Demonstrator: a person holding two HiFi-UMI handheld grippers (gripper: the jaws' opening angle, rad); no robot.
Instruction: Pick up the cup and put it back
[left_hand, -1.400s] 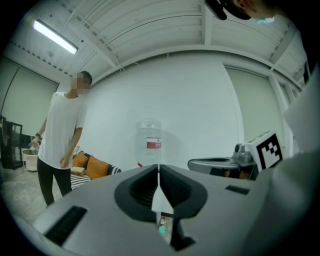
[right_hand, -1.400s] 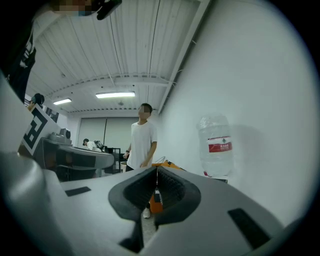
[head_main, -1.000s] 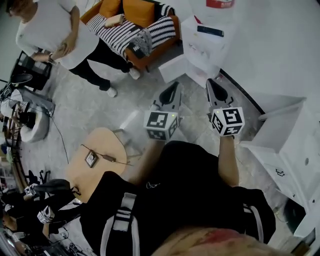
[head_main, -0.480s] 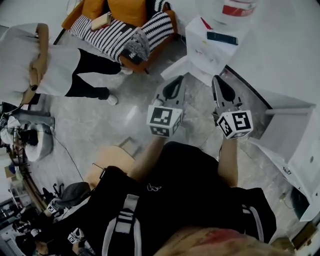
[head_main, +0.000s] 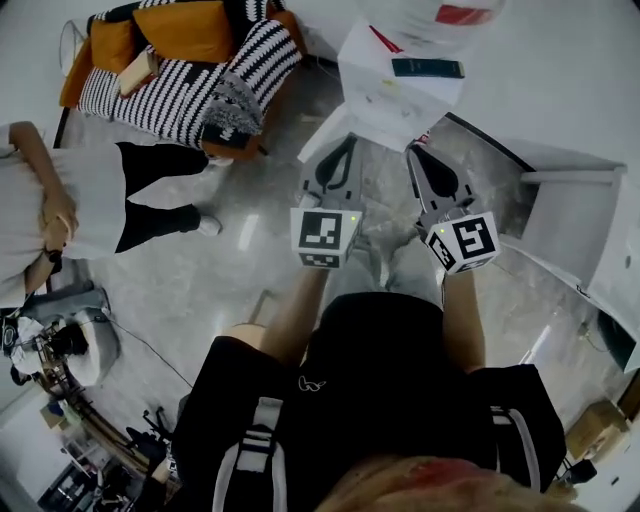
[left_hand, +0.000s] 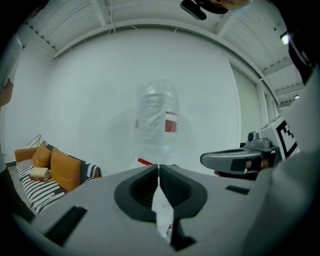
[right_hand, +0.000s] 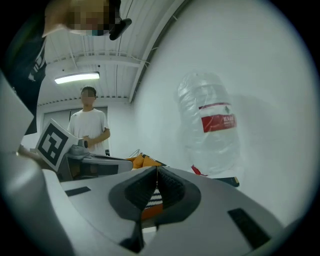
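Observation:
No cup shows in any view. In the head view my left gripper and right gripper are held side by side at chest height, both pointing at a white water dispenser. A clear water bottle with a red label stands on top of it, straight ahead. The left gripper is shut with nothing between its jaws. The right gripper is likewise shut and empty, with the bottle up to its right.
An orange sofa with a striped blanket stands at the back left. A person in a white shirt stands at the left. White cabinets line the right side. Camera gear sits on the floor at lower left.
Both grippers have moved across the floor toward the water dispenser, still shut. The round wooden table has dropped out of view, and the sofa and the standing person have shifted left.

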